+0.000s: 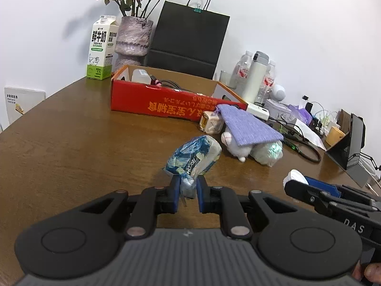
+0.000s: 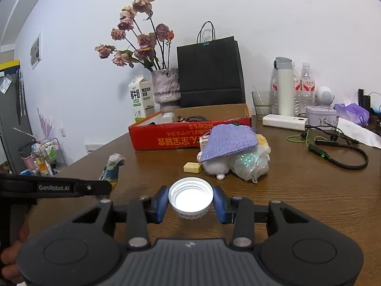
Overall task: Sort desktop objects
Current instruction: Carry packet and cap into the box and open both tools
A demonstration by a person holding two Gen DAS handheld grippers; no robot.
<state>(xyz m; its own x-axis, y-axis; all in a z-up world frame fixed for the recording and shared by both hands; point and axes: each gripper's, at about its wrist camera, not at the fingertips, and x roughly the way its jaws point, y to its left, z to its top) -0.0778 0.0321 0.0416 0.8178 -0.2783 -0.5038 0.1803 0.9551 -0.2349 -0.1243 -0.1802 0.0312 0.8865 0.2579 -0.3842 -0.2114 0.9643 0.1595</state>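
Note:
My left gripper (image 1: 188, 186) is shut on the twisted end of a blue-and-white tissue packet (image 1: 195, 155), held above the brown table (image 1: 71, 147). My right gripper (image 2: 190, 200) is shut on a white screw cap (image 2: 190, 196), its hollow side facing the camera. The same cap (image 1: 295, 177) and packet (image 2: 113, 166) show in the opposite views. Ahead stands an open red cardboard box (image 1: 166, 102), also (image 2: 181, 138), with cables and a white item inside. Beside it lies a pile: a purple knitted pouch (image 2: 228, 141), a white plush toy (image 2: 216, 165), a shiny plastic bag (image 2: 250, 164).
A milk carton (image 1: 101, 47), a vase of dried roses (image 1: 133, 38) and a black paper bag (image 1: 188, 40) line the wall. Bottles, a white flask (image 2: 284, 90), a power bank (image 2: 284, 121), cables (image 2: 338, 152) and a tablet (image 1: 352, 140) crowd the right. A yellow eraser (image 2: 191, 166) lies near the plush.

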